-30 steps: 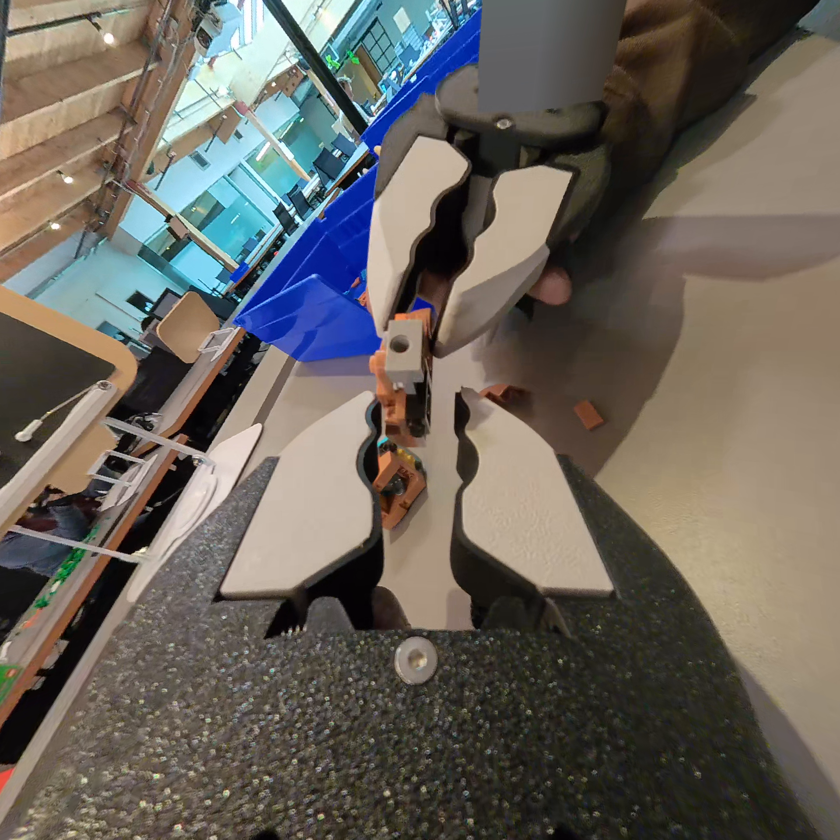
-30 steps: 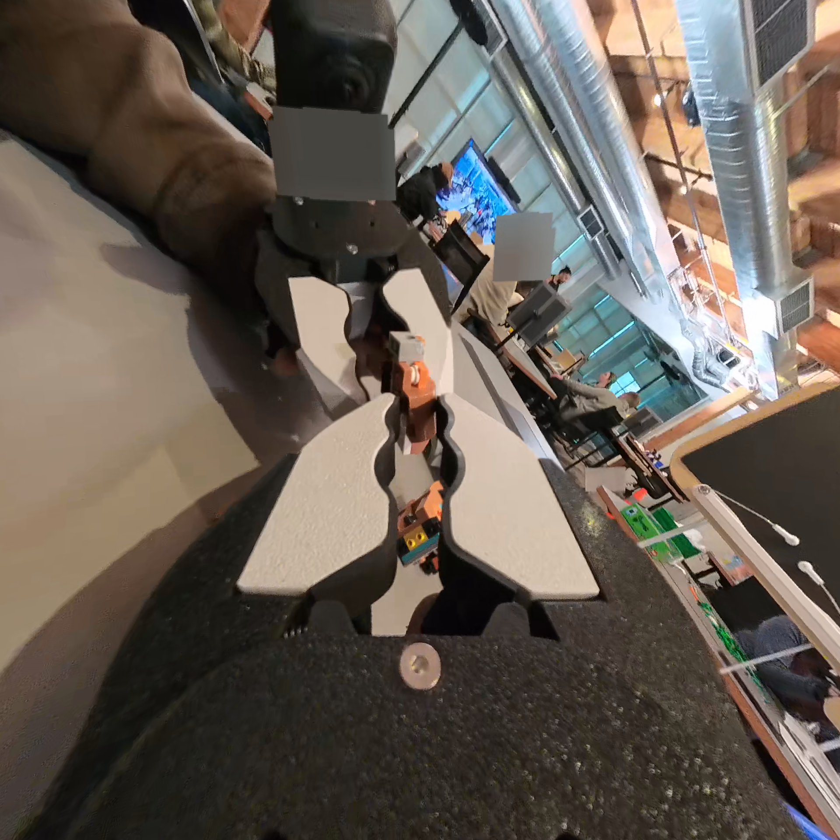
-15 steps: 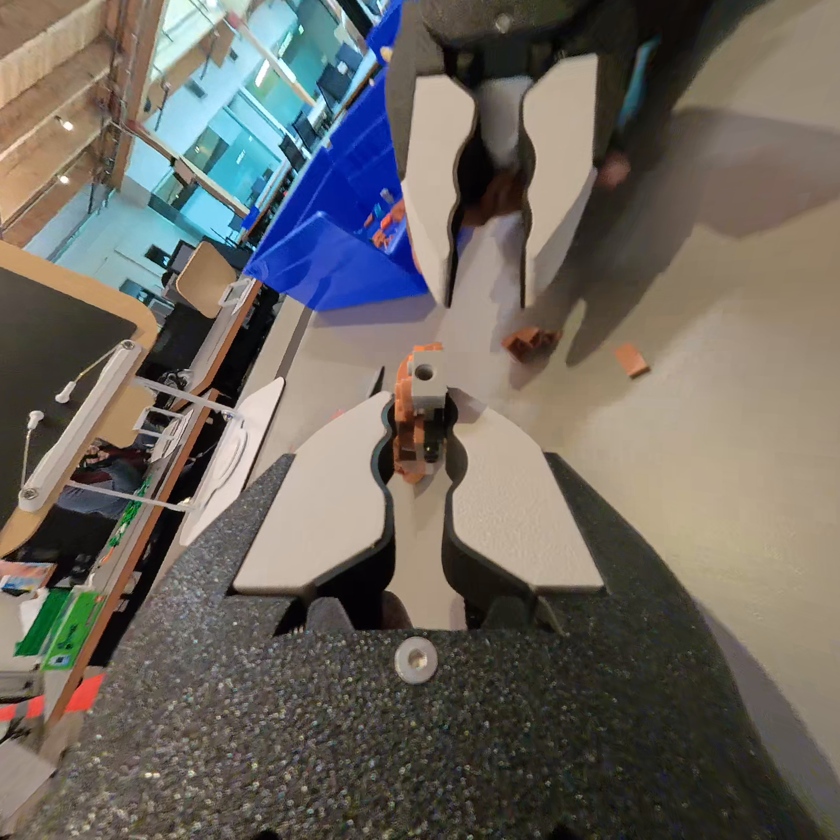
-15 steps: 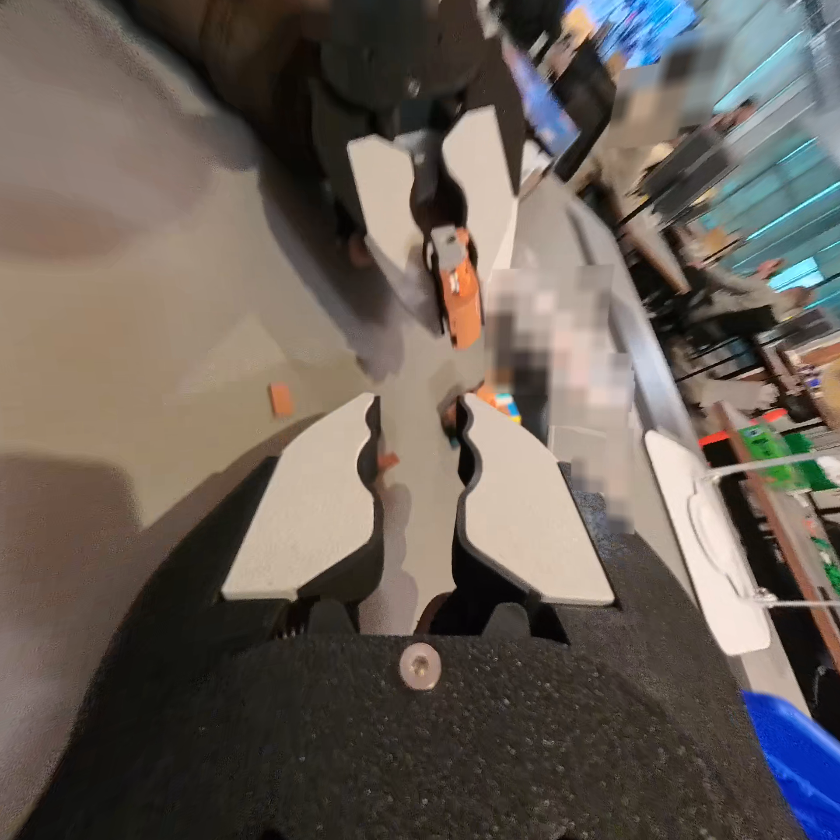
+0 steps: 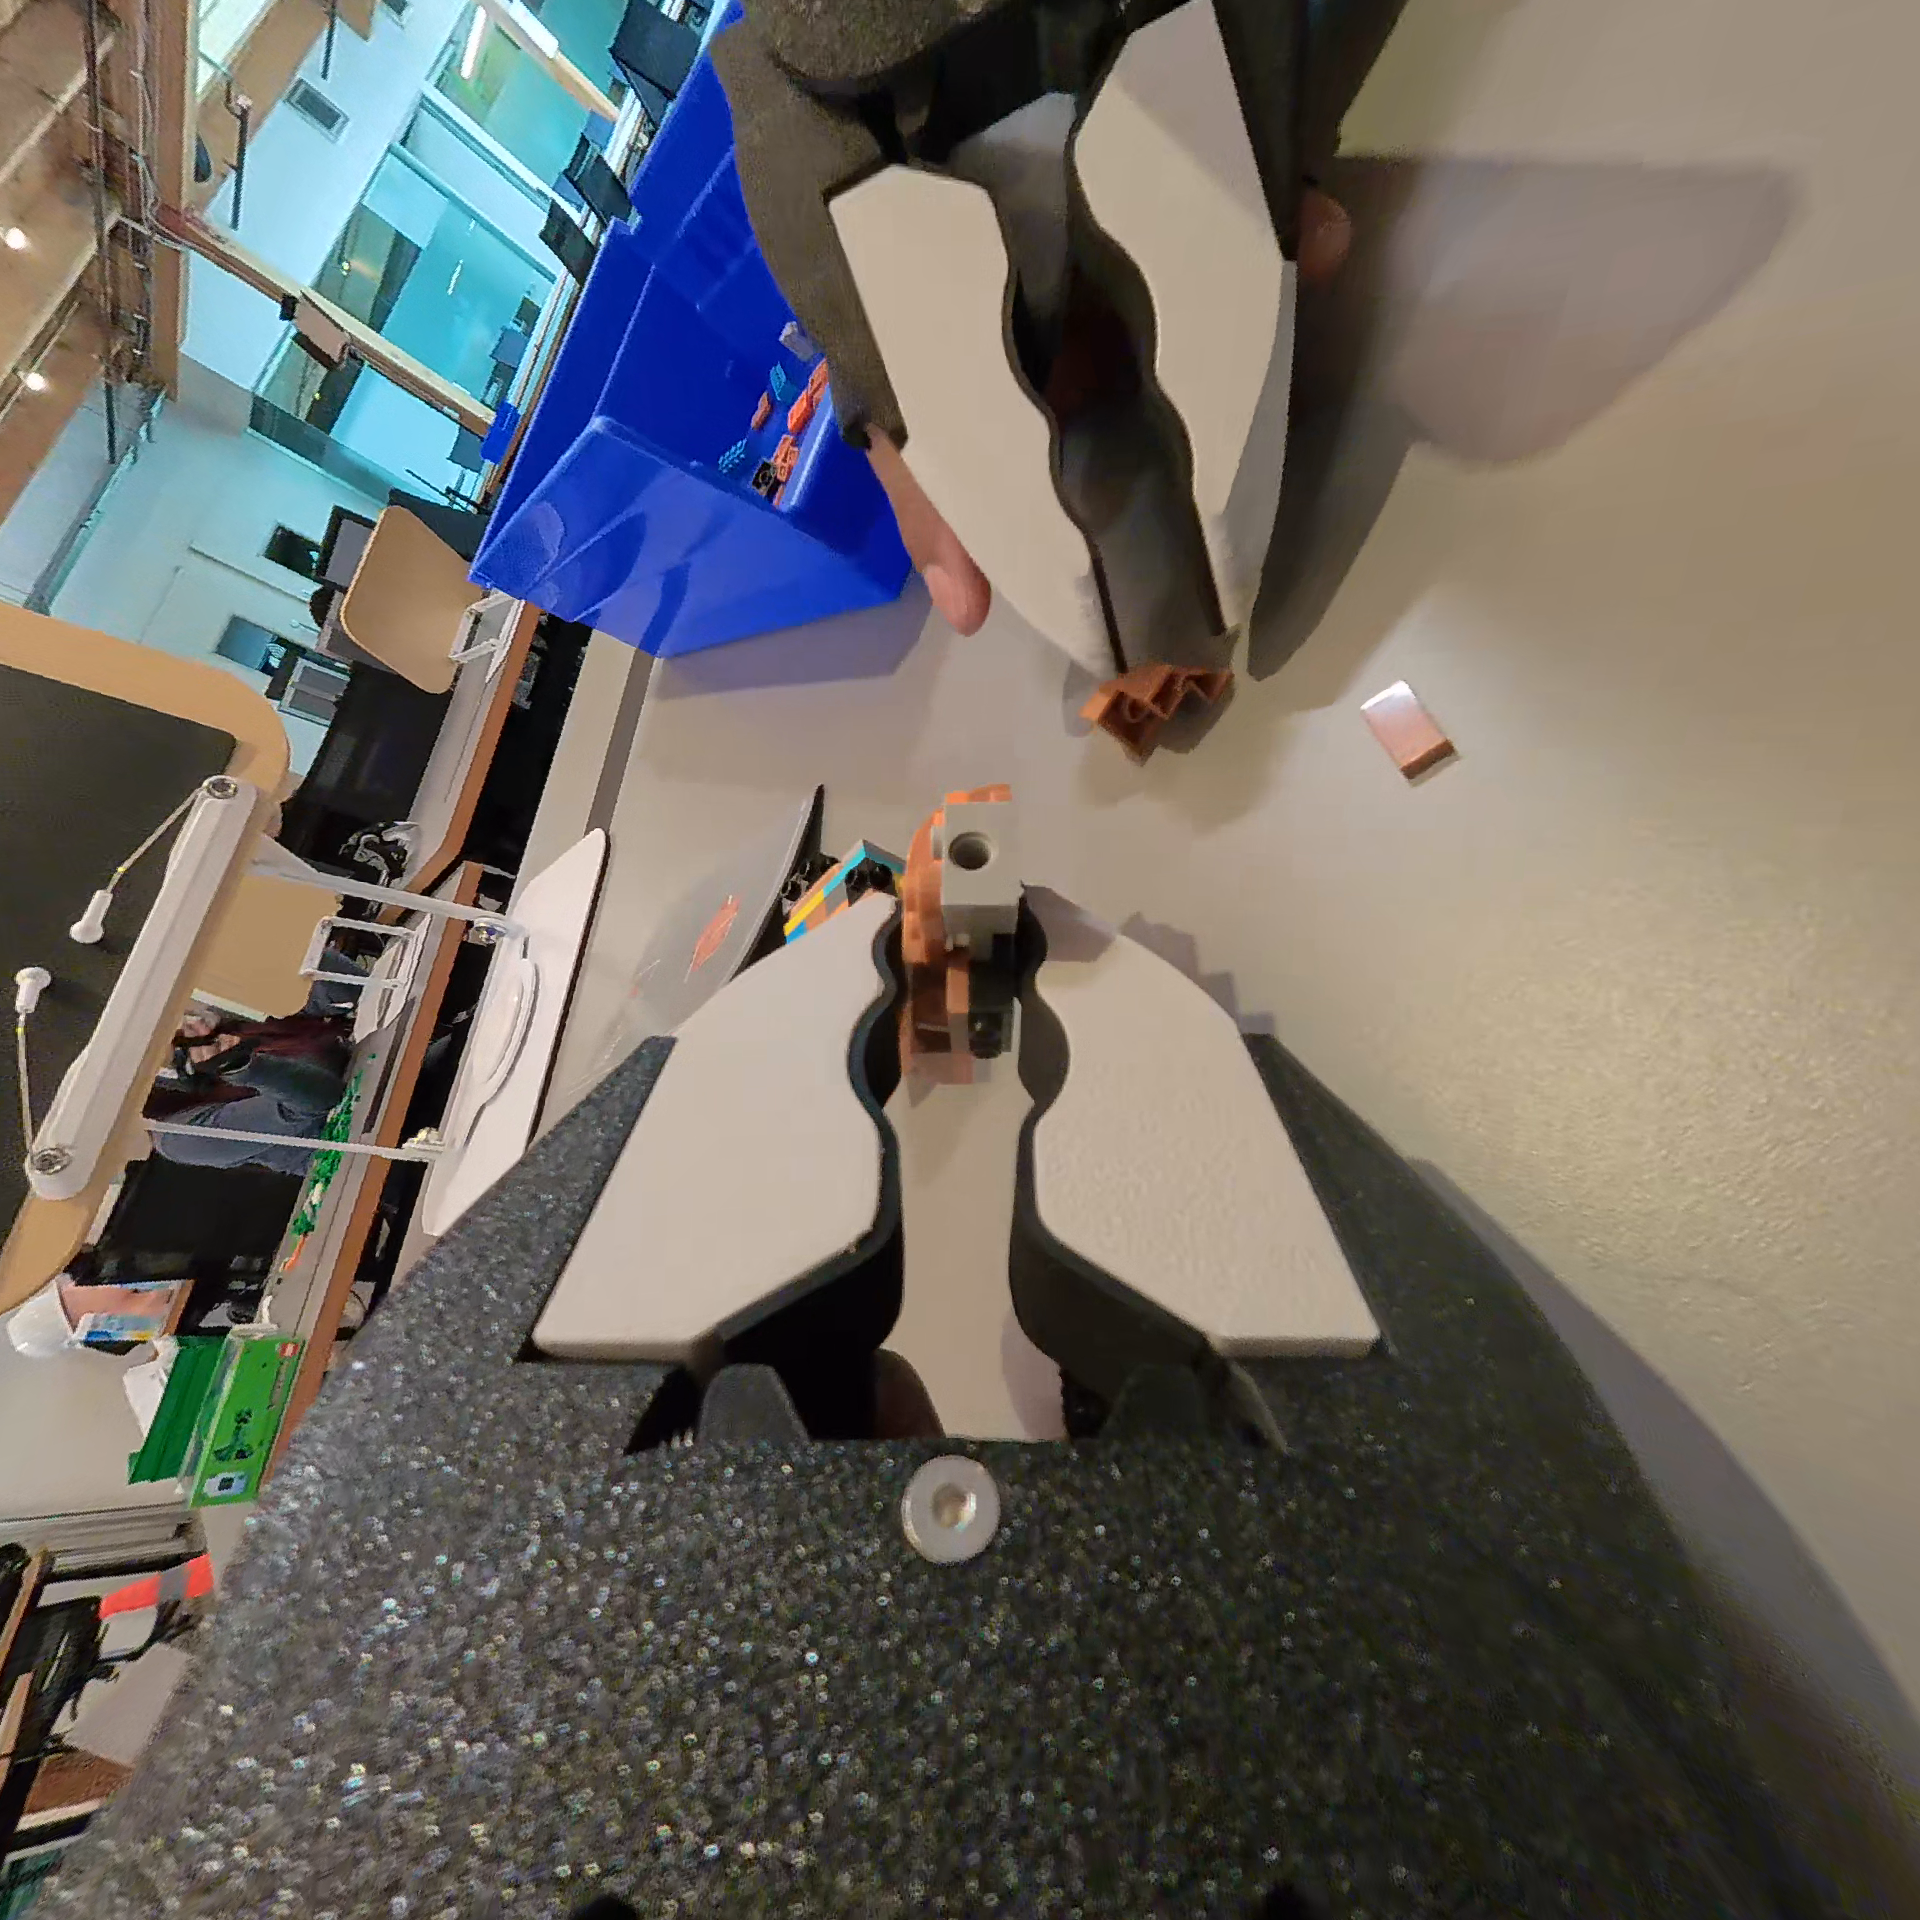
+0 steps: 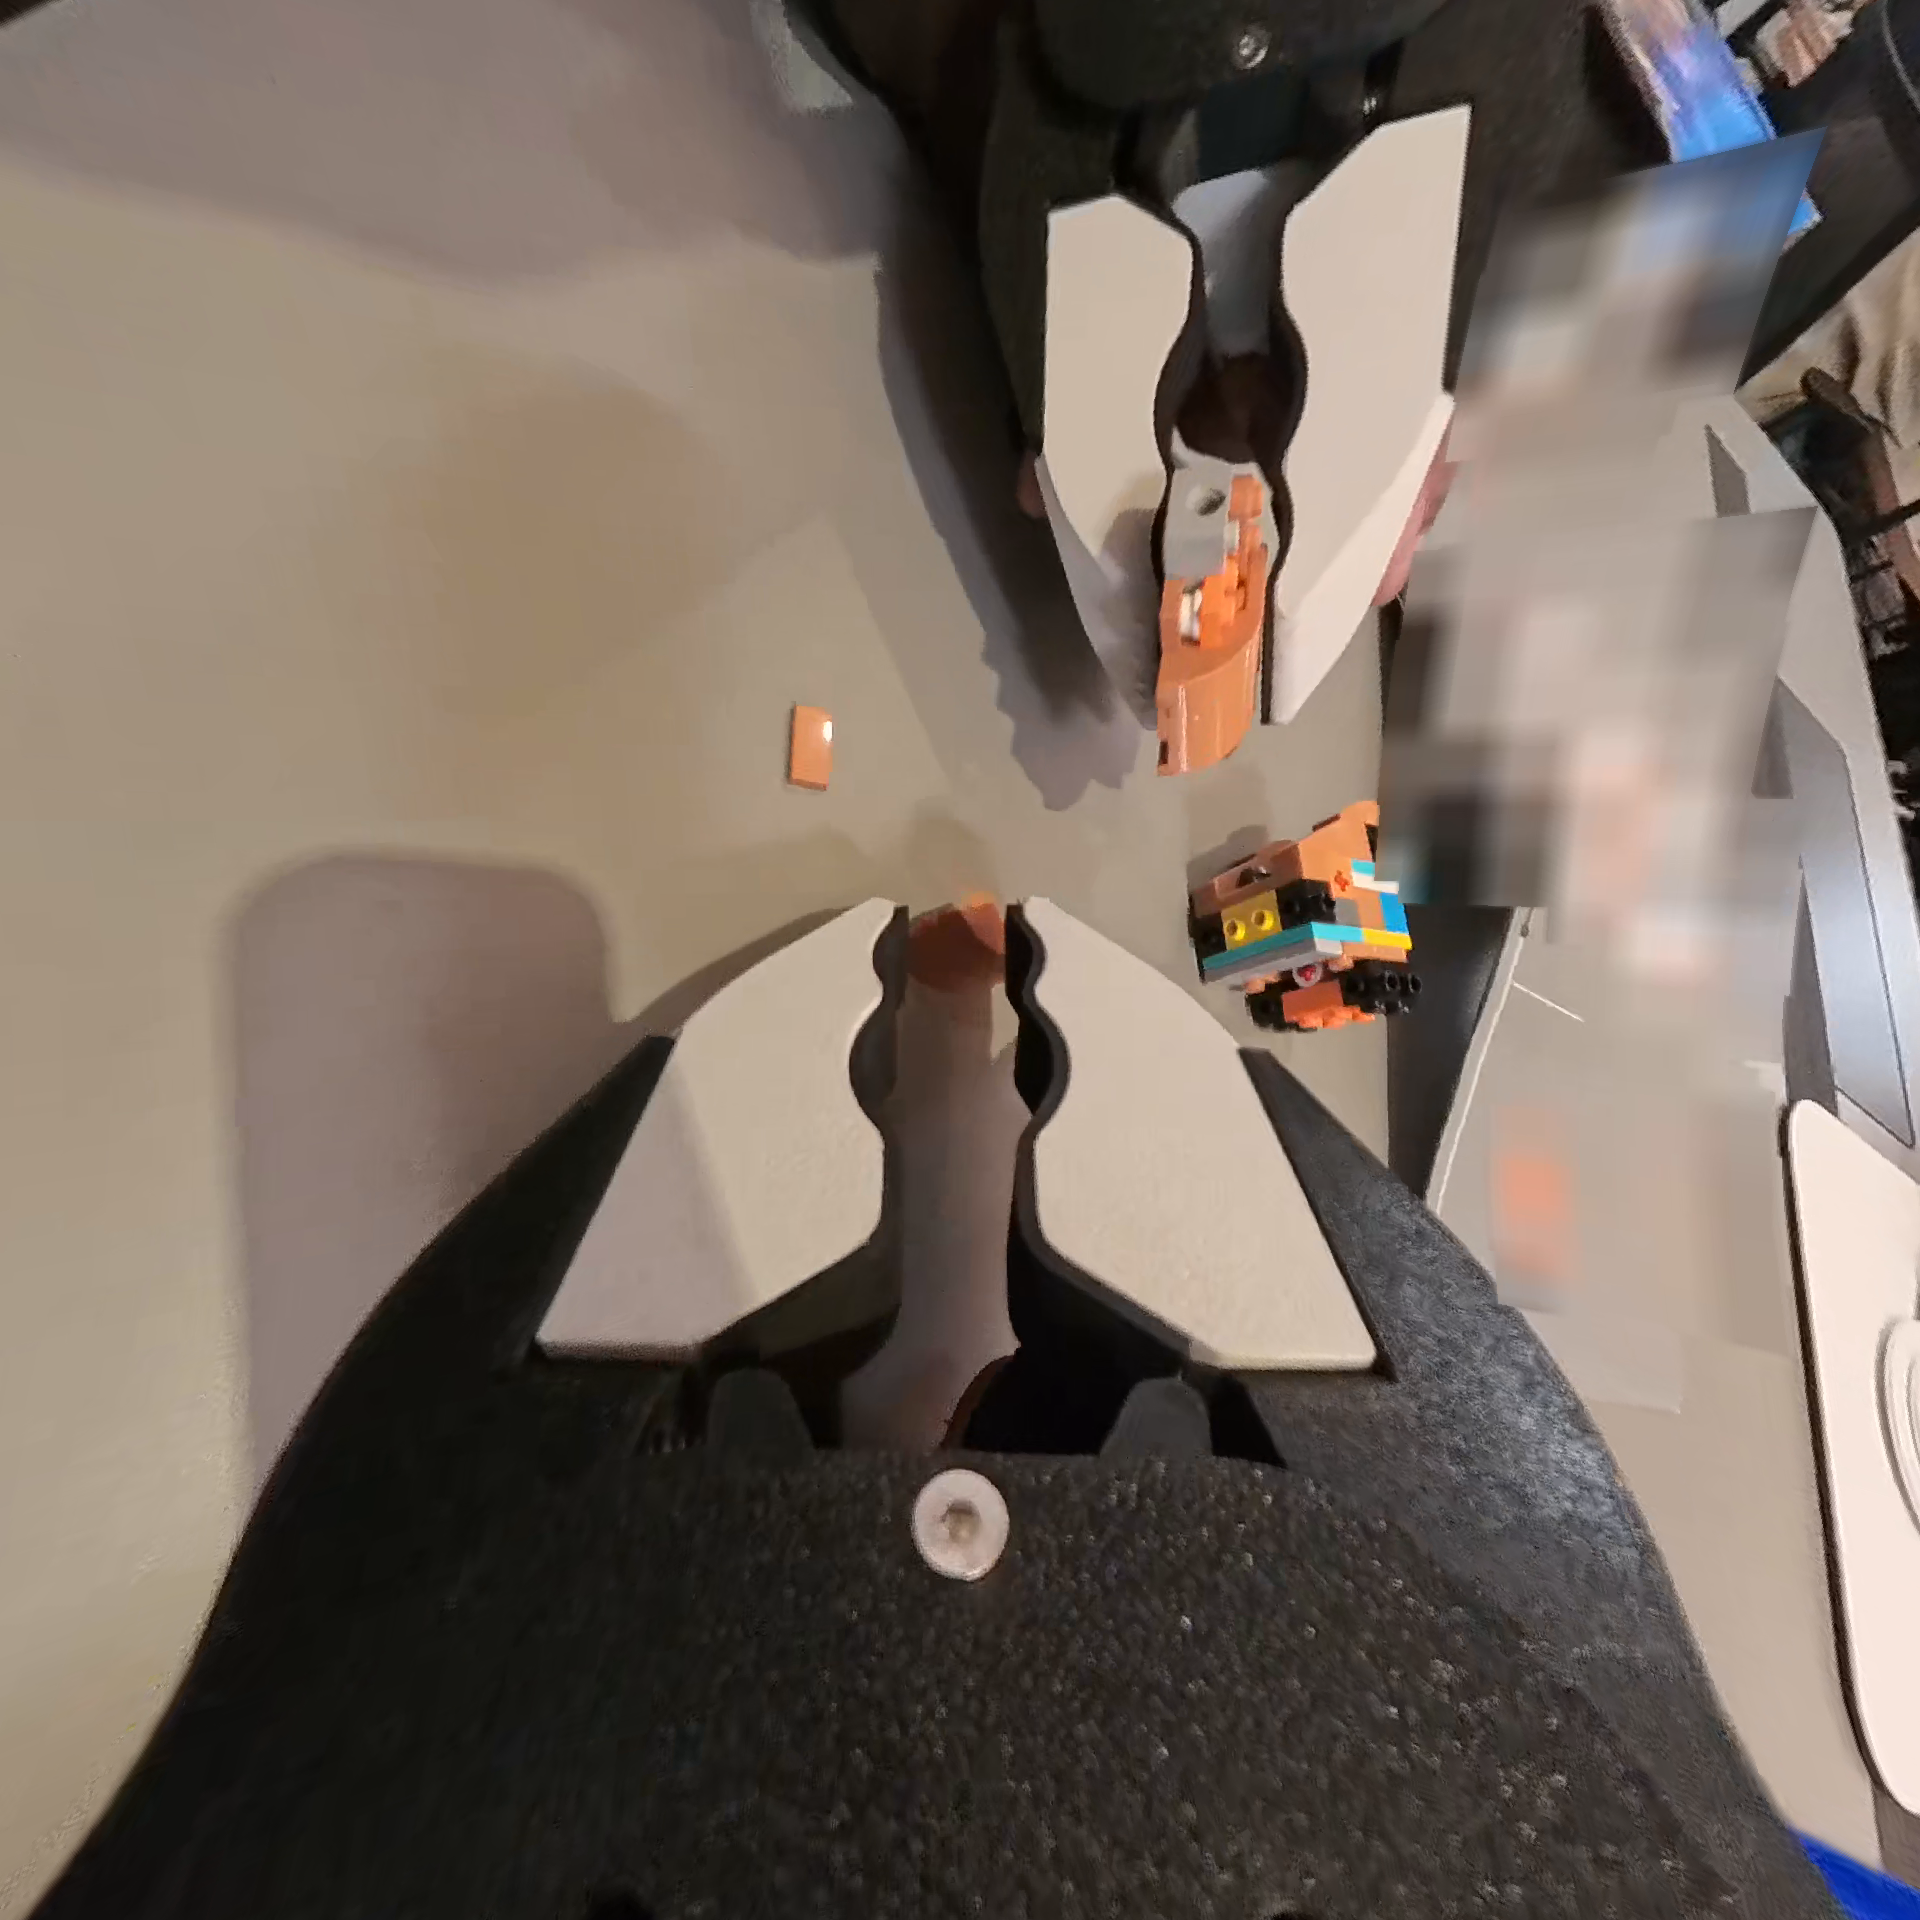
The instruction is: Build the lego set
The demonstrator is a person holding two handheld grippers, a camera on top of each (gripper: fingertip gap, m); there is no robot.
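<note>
The left gripper [image 5: 961, 935] is clamped on a small lego sub-assembly [image 5: 961, 925], an orange-brown stack topped by a grey block with a round hole; the piece stands between the fingertips, lifted above the pale table [image 5: 1558, 987]. In the right wrist view the same sub-assembly [image 6: 1210, 623] shows from the other side, with its curved orange part sticking out past the tips of the far gripper.

The right gripper [image 6: 956, 920] is down at the table with its fingers drawn close around a small orange-brown brick [image 6: 956, 940]. From the left wrist view that brick [image 5: 1153, 701] lies on the table directly at the tips (whether the pads truly pinch it or merely bracket it cannot be told, as the picture is blurred there).

A larger, partly built model [image 6: 1304, 925] in orange, black, grey, yellow and teal lies on the table to the right of the right gripper, apart from both grippers. A loose flat orange tile [image 6: 810, 746] lies on the table off to the other side, near the brick but not touching it. Blue bins [image 5: 665, 488] holding a few small pieces stand at the table's far edge.
</note>
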